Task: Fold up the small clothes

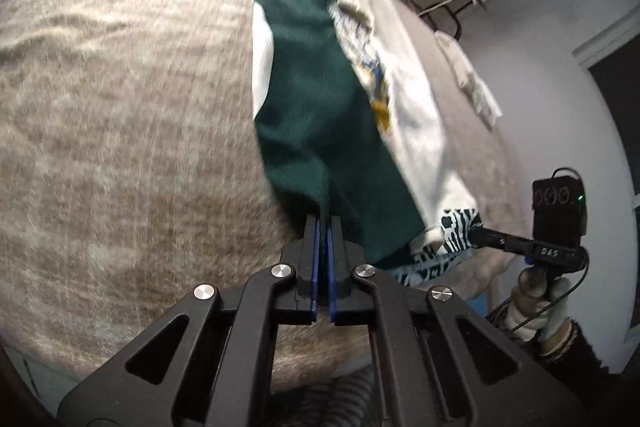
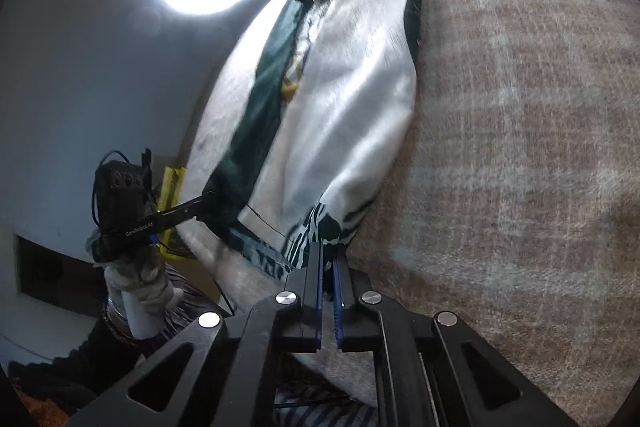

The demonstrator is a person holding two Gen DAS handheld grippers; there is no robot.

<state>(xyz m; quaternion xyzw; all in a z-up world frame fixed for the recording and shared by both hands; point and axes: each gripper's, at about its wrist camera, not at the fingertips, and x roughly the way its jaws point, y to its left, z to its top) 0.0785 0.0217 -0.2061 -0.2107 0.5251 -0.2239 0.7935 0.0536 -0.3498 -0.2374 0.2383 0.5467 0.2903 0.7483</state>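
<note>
On the beige blanket [image 1: 120, 107], your left claw [image 1: 323, 223] pinches the garment's [image 1: 320, 87] green hem. Your right claw [image 2: 329, 251] clamps the striped corner alongside. Its long axis runs straight away from both.

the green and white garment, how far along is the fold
Done: both near corners are gripped. The left gripper pinches the dark green fabric; the right gripper pinches the striped hem of the green and white garment. In hand: it lies stretched along the beige blanket. Left: no finished fold shows yet.
</note>
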